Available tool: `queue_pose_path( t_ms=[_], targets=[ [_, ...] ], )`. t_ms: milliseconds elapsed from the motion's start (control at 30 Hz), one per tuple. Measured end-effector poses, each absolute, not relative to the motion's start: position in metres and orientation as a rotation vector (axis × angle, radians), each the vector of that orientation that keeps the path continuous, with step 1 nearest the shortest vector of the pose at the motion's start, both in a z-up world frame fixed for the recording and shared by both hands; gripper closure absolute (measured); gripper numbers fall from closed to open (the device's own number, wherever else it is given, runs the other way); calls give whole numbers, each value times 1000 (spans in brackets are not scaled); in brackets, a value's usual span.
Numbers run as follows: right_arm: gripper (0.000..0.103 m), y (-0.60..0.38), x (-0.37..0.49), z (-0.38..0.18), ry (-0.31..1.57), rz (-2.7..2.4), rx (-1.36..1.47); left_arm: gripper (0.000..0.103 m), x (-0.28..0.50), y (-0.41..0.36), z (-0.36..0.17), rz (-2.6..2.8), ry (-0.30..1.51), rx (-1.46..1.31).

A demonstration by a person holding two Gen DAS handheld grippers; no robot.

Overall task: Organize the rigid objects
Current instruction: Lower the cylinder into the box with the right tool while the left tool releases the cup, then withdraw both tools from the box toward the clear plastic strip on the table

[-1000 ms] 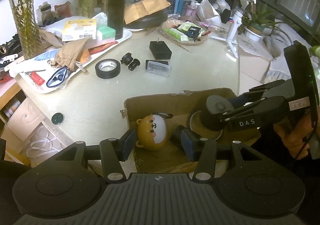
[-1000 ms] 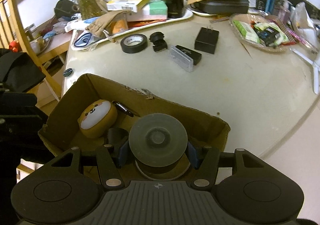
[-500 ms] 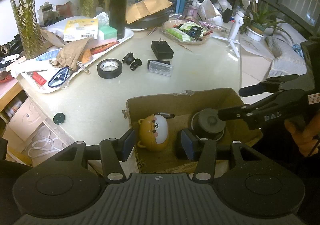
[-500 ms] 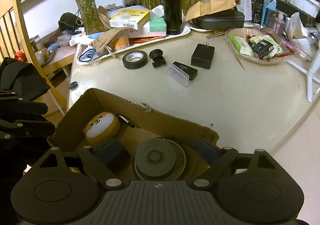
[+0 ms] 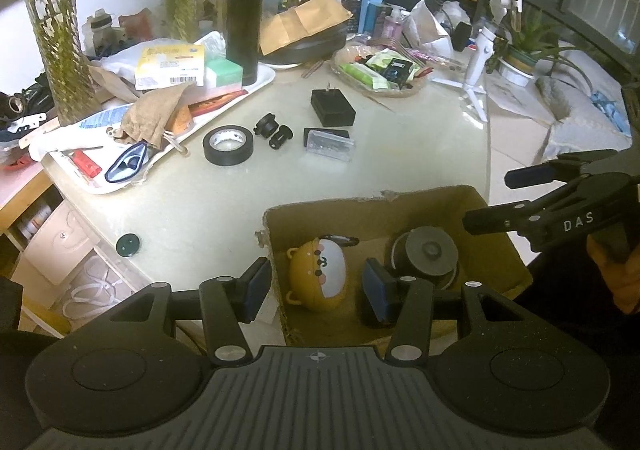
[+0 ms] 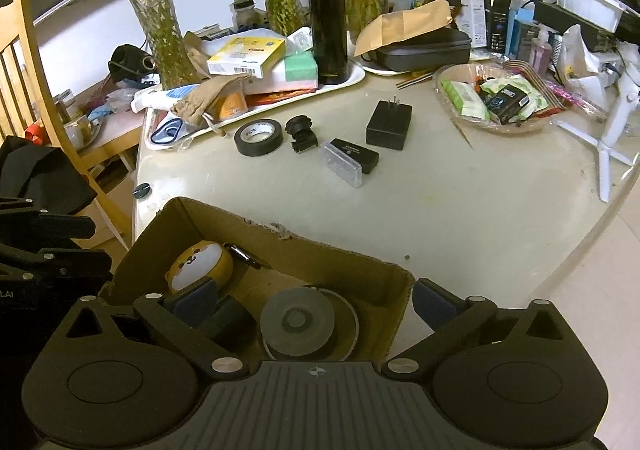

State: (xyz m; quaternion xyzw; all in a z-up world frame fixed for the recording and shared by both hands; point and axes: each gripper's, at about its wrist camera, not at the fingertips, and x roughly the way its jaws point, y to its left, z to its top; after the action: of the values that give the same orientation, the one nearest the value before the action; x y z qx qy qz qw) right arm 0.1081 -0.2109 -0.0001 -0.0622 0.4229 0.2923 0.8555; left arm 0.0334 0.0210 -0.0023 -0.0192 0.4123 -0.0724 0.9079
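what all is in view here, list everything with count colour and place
box: 1, brown cardboard, near table edge
dog toy: 1, yellow and white, in box
disc: 1, grey, in box beside toy
tape: 1, black roll, on table
lens parts: 2, black, right of tape
charger: 1, black, on table
clear case: 1, clear and black, near charger
flask: 1, black, on tray
tray: 1, white, far left of table
vases: several, glass with green stems, at back
basket: 1, snack packets inside, far right
left tool: part open, over the box's left wall
right tool: wide open, empty, above disc
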Motion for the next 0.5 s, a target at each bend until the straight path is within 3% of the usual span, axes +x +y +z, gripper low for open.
queue_pose_path(
  t_ms=[500],
  targets=[
    [0, -212, 117, -5, 901, 586, -99, 53, 38, 24, -4, -136, 856, -36]
  ],
)
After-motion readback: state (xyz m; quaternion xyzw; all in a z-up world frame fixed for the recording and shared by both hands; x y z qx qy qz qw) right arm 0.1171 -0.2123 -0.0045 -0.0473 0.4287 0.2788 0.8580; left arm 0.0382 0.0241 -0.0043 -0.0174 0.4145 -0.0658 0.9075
